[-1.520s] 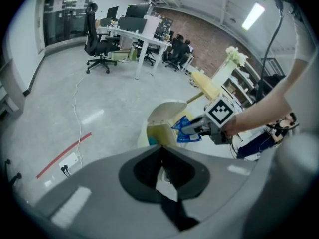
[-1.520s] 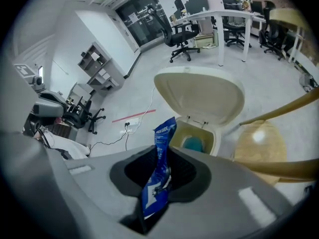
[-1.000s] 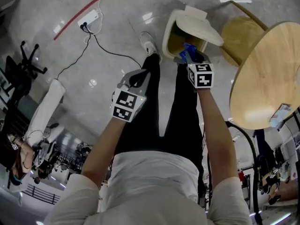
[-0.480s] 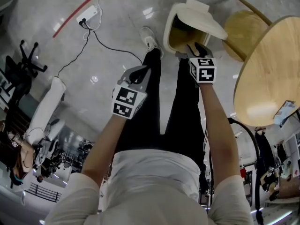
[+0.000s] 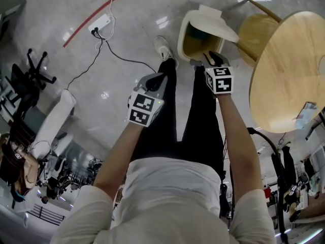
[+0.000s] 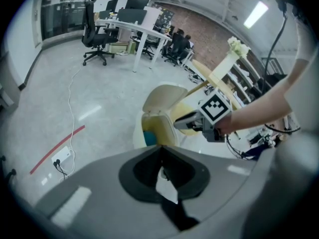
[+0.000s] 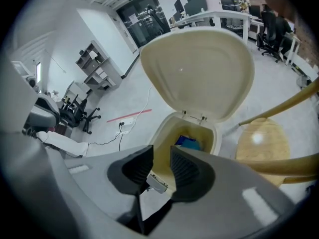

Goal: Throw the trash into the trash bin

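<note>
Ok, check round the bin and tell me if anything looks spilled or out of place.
Nothing stands out. The trash bin stands upright with its lid swung up, the blue trash lies inside it, and no litter shows on the floor around it. The power strip lies flat, away from the bin.

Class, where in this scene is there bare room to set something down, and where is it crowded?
Free: the grey floor between the power strip and the trash bin; most of the round wooden table. Crowded: the bin's front, hemmed by the person's shoe, and the wooden chair beside it.
</note>
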Motion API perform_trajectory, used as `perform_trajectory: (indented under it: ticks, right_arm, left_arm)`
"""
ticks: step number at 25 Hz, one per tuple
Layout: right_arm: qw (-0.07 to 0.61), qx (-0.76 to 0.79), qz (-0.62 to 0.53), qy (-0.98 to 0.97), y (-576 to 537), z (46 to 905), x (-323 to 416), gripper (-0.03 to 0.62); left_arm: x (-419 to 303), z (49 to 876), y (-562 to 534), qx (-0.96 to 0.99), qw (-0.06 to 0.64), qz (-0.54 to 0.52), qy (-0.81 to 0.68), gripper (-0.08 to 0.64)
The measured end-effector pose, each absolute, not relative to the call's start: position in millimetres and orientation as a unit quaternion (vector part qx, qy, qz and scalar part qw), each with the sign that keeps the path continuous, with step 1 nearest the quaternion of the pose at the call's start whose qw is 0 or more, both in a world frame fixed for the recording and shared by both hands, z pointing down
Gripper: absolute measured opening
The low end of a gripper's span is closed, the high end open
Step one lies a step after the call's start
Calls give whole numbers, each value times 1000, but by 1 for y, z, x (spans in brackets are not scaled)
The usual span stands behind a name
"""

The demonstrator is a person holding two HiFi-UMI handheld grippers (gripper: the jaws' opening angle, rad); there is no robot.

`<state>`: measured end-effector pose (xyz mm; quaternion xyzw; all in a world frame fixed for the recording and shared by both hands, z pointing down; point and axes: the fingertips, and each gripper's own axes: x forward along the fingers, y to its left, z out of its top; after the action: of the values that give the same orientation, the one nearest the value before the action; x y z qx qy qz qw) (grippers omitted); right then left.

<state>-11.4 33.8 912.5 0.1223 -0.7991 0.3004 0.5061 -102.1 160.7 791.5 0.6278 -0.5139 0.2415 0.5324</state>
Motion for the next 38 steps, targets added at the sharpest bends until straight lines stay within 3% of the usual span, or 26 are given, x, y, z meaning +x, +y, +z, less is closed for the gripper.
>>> perform_trajectory:
  ticks: [13,38]
  right_arm:
    - [476,109,304,-818,29,848,0,5]
    - [471,36,251,-845,37,676,8,2]
  left_arm:
    - [-84,760,132,633,517,217,-534,6]
    - [-86,625,112,675,476,224,-517,6]
